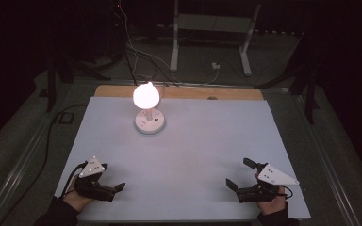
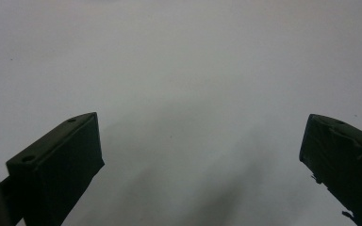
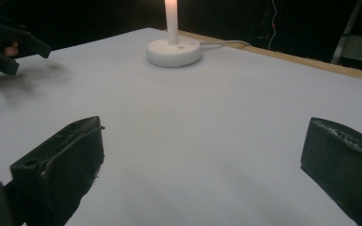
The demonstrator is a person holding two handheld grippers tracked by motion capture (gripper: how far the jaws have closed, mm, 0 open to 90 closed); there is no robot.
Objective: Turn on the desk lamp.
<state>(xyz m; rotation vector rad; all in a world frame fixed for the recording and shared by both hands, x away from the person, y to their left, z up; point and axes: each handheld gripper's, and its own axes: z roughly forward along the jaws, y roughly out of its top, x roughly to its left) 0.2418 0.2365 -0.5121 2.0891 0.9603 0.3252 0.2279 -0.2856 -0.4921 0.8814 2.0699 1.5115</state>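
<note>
A small lamp with a glowing bulb point(image 1: 146, 96) stands on a round white base point(image 1: 149, 124) at the back left of the white table point(image 1: 202, 136). My left gripper point(image 1: 113, 179) rests near the front left edge, open, nothing between its jaws; its own view has the fingertips point(image 2: 70, 150) wide apart over bare white surface. My right gripper point(image 1: 239, 173) sits near the front right edge, open and holding nothing. From the right gripper view point(image 3: 202, 155) the lamp base point(image 3: 173, 52) and stem point(image 3: 171, 19) lie ahead, with the left gripper point(image 3: 12, 44) far off.
A wooden strip point(image 1: 188, 92) runs along the table's far edge. Behind it, cables point(image 1: 139, 56) trail over the floor and a white metal frame point(image 1: 212, 28) stands. A dark cable and box point(image 1: 65, 117) lie left of the table. The room around is dark.
</note>
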